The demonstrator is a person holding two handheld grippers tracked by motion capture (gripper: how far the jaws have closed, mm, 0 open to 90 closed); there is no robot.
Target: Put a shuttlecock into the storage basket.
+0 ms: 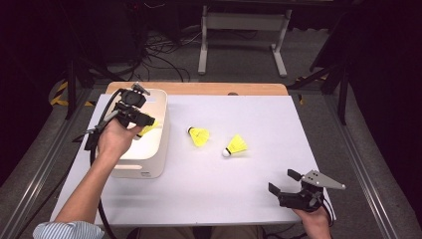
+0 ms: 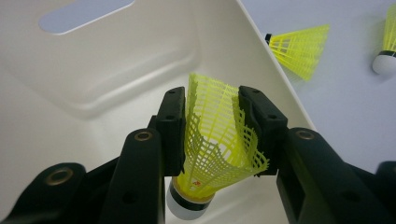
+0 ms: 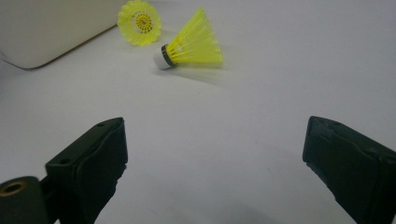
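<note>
My left gripper [image 2: 212,135] has its jaws pinched partway in on the skirt of a yellow shuttlecock [image 2: 215,144], cork down, held inside the white bin [image 1: 149,159]. I judge this the drop step: next I need only part the jaws and let it fall. The bin walls stand close on both sides, so I should lift straight up. My right gripper [image 3: 215,158] rests wide open and empty near the table's front edge, with bare table [image 1: 259,184] between it and the two other shuttlecocks [image 1: 199,136] [image 1: 236,146].
</note>
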